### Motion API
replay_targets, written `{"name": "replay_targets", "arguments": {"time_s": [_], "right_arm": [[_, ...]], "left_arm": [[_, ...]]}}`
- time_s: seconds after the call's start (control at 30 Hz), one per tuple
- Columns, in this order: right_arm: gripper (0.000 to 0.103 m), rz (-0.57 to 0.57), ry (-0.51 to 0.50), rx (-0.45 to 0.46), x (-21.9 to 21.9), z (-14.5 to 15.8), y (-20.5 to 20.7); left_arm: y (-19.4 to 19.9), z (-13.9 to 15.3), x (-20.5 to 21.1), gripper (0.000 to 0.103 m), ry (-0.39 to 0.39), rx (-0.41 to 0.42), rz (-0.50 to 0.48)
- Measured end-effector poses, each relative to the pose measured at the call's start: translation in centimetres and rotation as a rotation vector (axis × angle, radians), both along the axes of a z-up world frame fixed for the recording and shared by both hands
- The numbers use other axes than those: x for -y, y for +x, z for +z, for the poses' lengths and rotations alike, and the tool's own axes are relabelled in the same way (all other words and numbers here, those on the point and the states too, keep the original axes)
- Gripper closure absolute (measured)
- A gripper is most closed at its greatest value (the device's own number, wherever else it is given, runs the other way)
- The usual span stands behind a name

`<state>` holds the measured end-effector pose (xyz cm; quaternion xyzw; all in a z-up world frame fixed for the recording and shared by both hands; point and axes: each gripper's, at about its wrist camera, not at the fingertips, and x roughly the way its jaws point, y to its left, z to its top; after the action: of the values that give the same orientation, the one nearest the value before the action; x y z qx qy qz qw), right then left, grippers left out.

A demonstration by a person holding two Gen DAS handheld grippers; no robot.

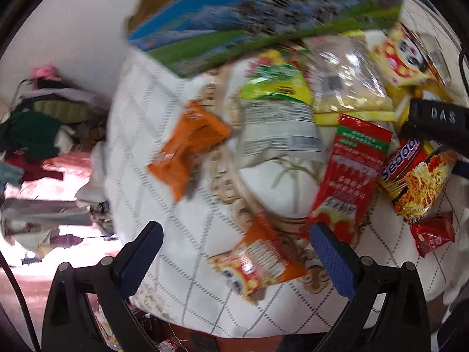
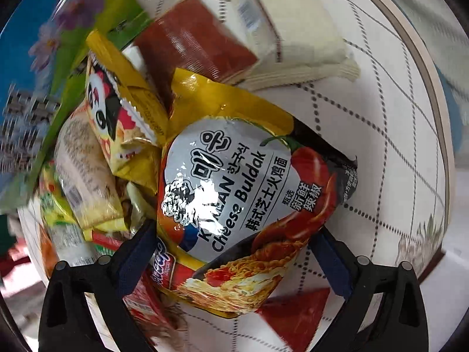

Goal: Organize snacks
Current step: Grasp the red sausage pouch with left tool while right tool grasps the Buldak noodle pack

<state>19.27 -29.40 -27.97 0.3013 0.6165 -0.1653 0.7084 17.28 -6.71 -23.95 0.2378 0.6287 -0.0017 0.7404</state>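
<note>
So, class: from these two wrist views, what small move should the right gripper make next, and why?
Probably a short drop and then closing on the cheese noodle packet. The right gripper is open, and its fingers already stand on either side of the packet, which lies on top of the snack pile on the white tablecloth. Whether the fingers touch it yet is unclear.

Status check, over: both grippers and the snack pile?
Left gripper open, over orange packet. Right gripper open, straddling Buldak noodle pack. Snacks heaped loose on table; blue-green box lies beside the pile.
</note>
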Motion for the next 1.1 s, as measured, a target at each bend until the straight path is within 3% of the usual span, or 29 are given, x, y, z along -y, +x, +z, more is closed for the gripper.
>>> {"name": "replay_targets", "arguments": {"time_s": [0.1, 0.27, 0.4, 0.57, 0.67, 0.73, 0.83, 0.87, 0.97, 1.03, 1.1], "right_arm": [[0.007, 0.178, -0.046, 0.022, -0.5, 0.2, -0.1], [0.01, 0.404, -0.145, -0.022, -1.0, 0.8, -0.8], [0.01, 0.481, -0.196, -0.055, -0.5, 1.2, -0.7], [0.009, 0.524, -0.163, -0.098, 0.3, 0.3, 1.1], [0.008, 0.546, -0.172, -0.121, 0.7, -0.4, 1.5], [0.007, 0.52, -0.141, -0.117, 1.0, -0.5, 1.8], [0.006, 0.489, -0.107, -0.117, 1.6, -0.5, 1.2], [0.006, 0.472, -0.096, -0.117, 1.7, -0.7, 1.3], [0.006, 0.439, -0.079, -0.107, 1.6, -1.8, 1.2], [0.009, 0.523, -0.136, -0.099, -0.3, -2.2, 1.6], [0.009, 0.694, -0.239, -0.074, -3.6, -1.9, 2.3]], "left_arm": [[0.7, -1.9, 1.6, 0.0, -0.052, -0.066, -0.074], [0.9, -5.0, 4.8, 0.0, -0.126, -0.201, -0.257], [-0.3, -7.1, 7.0, 0.0, -0.147, -0.308, -0.435], [-2.4, -9.9, 8.5, 0.002, -0.093, -0.421, -0.592], [-1.9, -10.5, 8.8, 0.026, -0.102, -0.409, -0.557], [-0.6, -9.7, 8.2, 0.048, -0.129, -0.379, -0.464], [1.4, -8.3, 6.1, 0.048, -0.189, -0.302, -0.264], [2.2, -7.9, 4.8, 0.048, -0.21, -0.27, -0.154], [3.2, -7.6, 1.8, 0.048, -0.29, -0.243, 0.081], [3.7, -8.1, 0.0, 0.048, -0.335, -0.254, 0.208], [4.3, -8.9, -0.9, 0.046, -0.345, -0.264, 0.247]]}}
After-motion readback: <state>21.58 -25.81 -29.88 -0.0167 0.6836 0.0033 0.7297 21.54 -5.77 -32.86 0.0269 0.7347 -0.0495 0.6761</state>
